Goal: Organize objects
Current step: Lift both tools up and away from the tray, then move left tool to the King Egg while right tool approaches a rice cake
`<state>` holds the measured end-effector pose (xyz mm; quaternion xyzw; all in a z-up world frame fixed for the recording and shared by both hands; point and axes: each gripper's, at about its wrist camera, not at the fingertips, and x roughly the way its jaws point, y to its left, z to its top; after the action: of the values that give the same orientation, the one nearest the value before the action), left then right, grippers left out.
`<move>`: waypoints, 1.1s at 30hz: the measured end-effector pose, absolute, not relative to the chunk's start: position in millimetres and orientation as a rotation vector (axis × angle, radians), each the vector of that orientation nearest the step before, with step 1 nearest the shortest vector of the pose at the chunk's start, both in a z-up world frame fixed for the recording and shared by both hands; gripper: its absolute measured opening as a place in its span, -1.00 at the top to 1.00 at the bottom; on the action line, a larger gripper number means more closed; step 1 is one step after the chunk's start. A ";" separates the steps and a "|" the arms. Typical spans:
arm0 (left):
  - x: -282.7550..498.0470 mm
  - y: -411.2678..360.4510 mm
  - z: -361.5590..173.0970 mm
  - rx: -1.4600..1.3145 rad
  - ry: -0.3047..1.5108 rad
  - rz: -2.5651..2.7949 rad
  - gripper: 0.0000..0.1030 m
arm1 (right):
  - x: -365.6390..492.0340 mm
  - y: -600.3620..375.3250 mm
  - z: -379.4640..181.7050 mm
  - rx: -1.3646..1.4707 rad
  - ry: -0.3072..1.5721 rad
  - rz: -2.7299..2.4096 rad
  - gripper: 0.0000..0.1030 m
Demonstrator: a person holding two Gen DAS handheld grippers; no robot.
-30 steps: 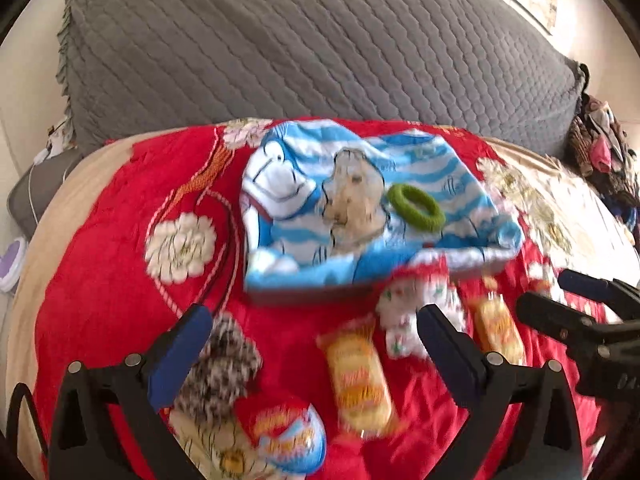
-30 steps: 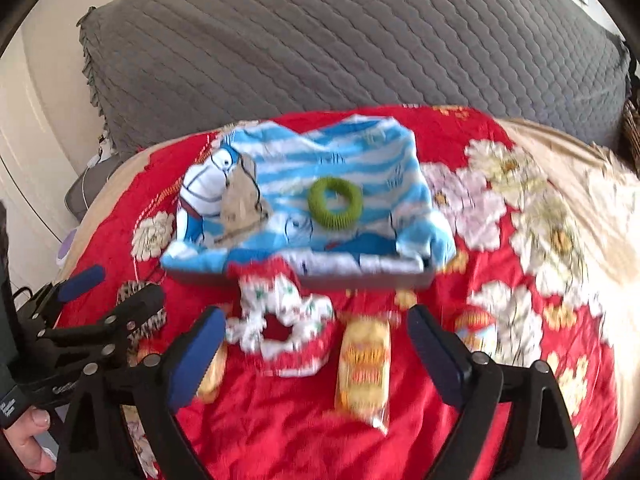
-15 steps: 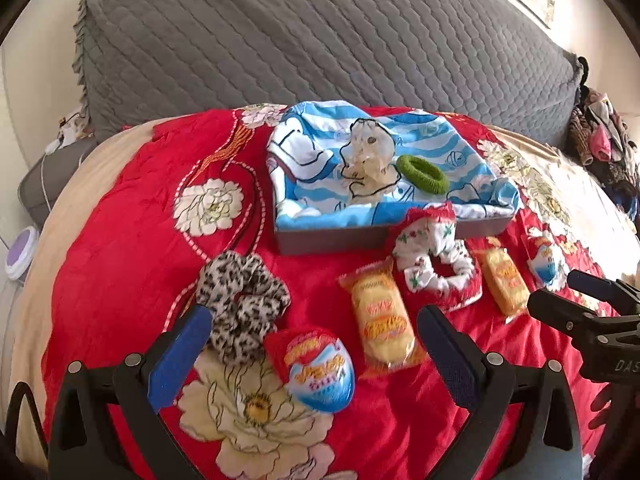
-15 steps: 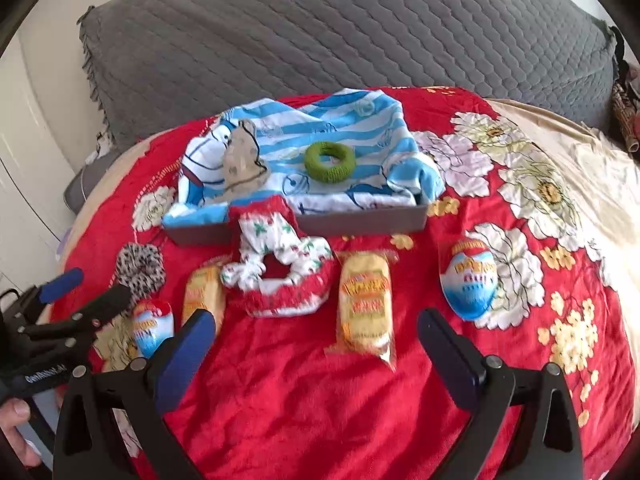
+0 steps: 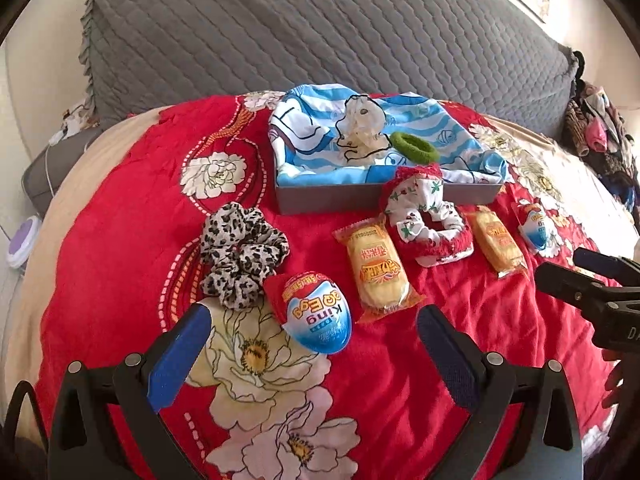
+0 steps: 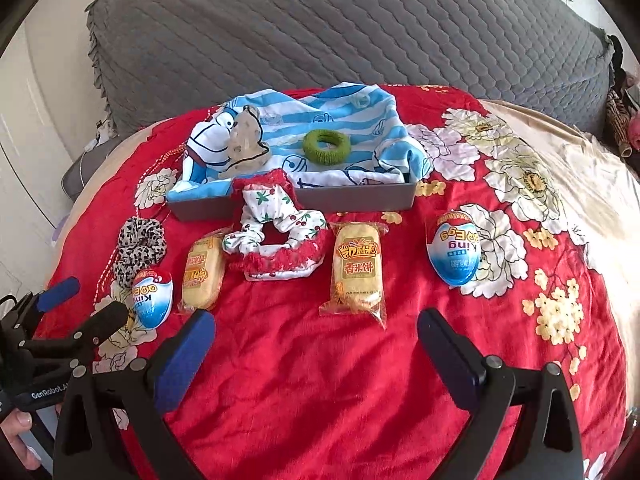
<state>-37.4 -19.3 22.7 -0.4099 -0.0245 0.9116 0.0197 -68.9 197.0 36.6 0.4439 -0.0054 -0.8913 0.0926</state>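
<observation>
Egg [image 5: 316,316] between open left claw [image 5: 312,330] fingers

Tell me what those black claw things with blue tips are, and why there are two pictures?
A person holds one grabbing tool in each hand, and each has a camera looking along its two fingers. One picture is from the left tool, the other from the right tool. Both are wide open and hold nothing. Below them is a red flowery blanket. On it lie a leopard scrunchie, a cherry-print scrunchie, two yellow snack packs and two toy eggs. Behind them stands a grey tray lined with blue striped cloth, with a green ring inside.
</observation>
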 end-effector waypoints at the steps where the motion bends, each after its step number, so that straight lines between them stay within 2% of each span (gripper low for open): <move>1: -34.8 -18.8 23.9 -1.264 -0.079 2.826 -1.00 | -67.3 196.5 37.2 1.318 -0.013 -2.646 -0.98; 8: -25.7 -14.8 27.9 -1.249 -0.042 2.831 -1.00 | -55.6 194.2 38.6 1.302 0.002 -2.651 -0.98; 33: -58.5 -20.8 -15.3 -1.326 -0.168 2.819 -1.00 | -88.1 210.2 6.4 1.360 -0.050 -2.672 -0.98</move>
<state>-58.5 -20.8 -15.3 -0.4250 -0.0539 0.9035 0.0111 -88.1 210.2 6.4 0.4524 -0.0167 -0.8888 0.0715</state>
